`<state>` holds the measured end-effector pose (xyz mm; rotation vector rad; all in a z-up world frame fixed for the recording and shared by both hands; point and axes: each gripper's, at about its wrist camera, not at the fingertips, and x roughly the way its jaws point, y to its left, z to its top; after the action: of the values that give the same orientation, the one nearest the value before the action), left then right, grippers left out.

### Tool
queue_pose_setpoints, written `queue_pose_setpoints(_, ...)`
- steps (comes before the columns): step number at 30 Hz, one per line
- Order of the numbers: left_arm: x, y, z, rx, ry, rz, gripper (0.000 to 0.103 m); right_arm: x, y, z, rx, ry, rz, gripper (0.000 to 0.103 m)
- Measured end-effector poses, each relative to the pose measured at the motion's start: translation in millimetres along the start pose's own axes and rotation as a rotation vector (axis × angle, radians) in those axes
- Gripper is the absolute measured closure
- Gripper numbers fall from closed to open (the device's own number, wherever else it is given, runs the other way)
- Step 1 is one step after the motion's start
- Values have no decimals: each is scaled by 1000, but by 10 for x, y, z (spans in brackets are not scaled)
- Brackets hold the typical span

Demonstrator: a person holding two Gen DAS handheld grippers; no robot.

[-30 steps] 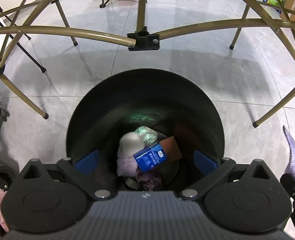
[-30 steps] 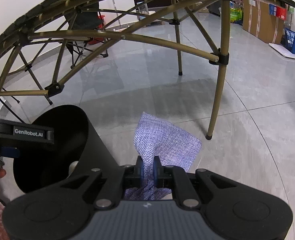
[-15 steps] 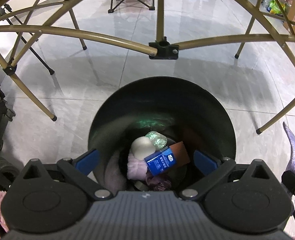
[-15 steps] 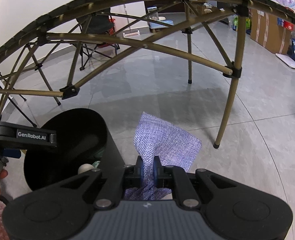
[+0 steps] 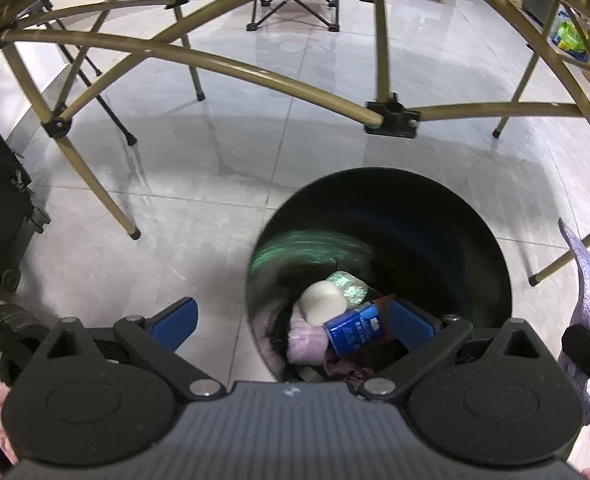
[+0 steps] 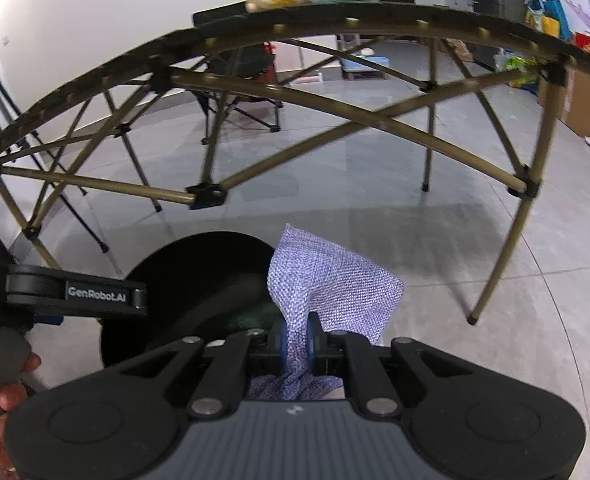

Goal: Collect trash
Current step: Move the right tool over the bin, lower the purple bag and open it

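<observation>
Right wrist view: the right gripper [image 6: 295,340] is clamped shut on a lilac woven cloth [image 6: 331,292], pinched near one edge so the rest fans up ahead of the blue pads and a tail bunches behind them; held this way it hangs free and, I judge, will fall cleanly once let go. The round black trash bin [image 6: 199,280] stands on the grey tiled floor ahead and to the left of these fingers, its mouth open upward — the cloth is near the rim but not yet over it. The left gripper [image 5: 291,320] stands wide open and holds nothing, pointing steeply down; one blue pad is outside the bin's near wall, the other over its mouth. Straight ahead of it, in the bin's bottom, lie a blue printed packet [image 5: 355,328], a white rounded lump [image 5: 321,304] and pinkish fabric [image 5: 307,340] — trash already collected. A gold tubular folding frame [image 6: 335,116] arches beyond both.
</observation>
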<state>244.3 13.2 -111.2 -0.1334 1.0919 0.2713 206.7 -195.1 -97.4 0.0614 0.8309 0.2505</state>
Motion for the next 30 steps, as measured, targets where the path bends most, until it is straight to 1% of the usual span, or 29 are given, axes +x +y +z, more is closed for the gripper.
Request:
queue_pose_setpoints(6,-46,180,-5,-25,-10,0,0,48,277,47,-49,5,26,94)
queue_pose_setpoints(13,-91,365,-6,-47,-25,9,0,155,527,111,-85,15,38,94)
queue_pose_setpoints(20,-83,606,-10,-85,-24,22,0,300,709,135,-105,34,38,94)
queue_pose_setpoints(30,-37,855,-27,-128,-10,41,0,536,947,175,-125,60,40,94)
